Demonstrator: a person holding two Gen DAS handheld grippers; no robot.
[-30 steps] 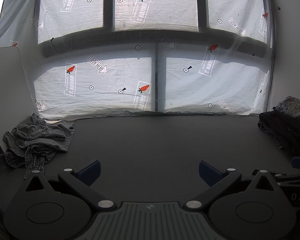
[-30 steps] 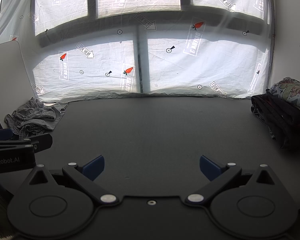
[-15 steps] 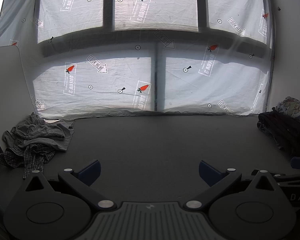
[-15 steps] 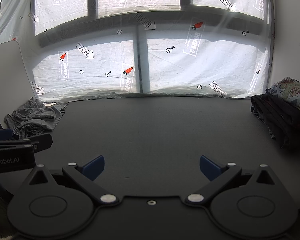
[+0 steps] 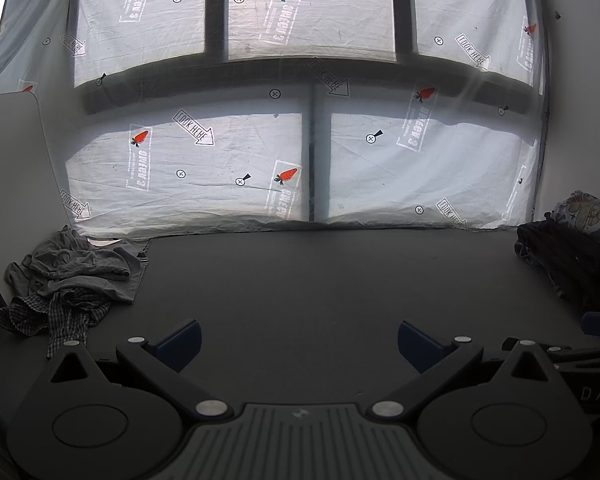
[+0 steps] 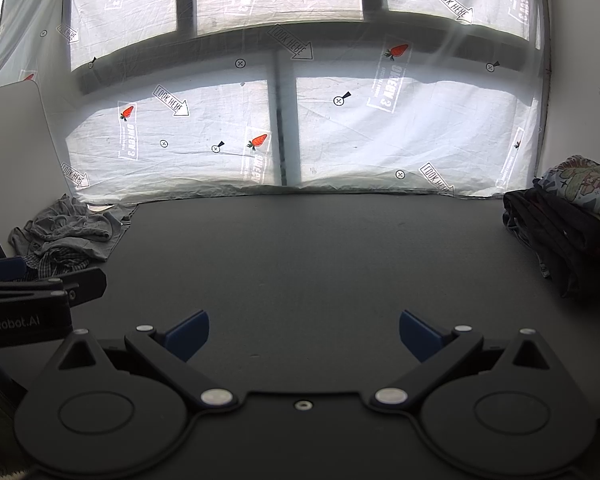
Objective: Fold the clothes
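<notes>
A crumpled pile of unfolded clothes, a grey garment [image 5: 80,268] over a checked one [image 5: 60,312], lies at the table's far left; it also shows in the right wrist view [image 6: 68,236]. A stack of folded clothes, dark garments [image 5: 568,260] under a patterned one [image 5: 588,216], sits at the far right, also in the right wrist view [image 6: 560,236]. My left gripper [image 5: 299,340] is open and empty over the dark table [image 5: 320,280]. My right gripper [image 6: 304,332] is open and empty too. The left gripper shows at the left edge of the right wrist view [image 6: 40,288].
A white printed sheet [image 5: 300,140] covers the window behind the table. A white board [image 5: 8,168] stands at the far left. The right gripper's side pokes in at the right edge of the left wrist view [image 5: 580,360].
</notes>
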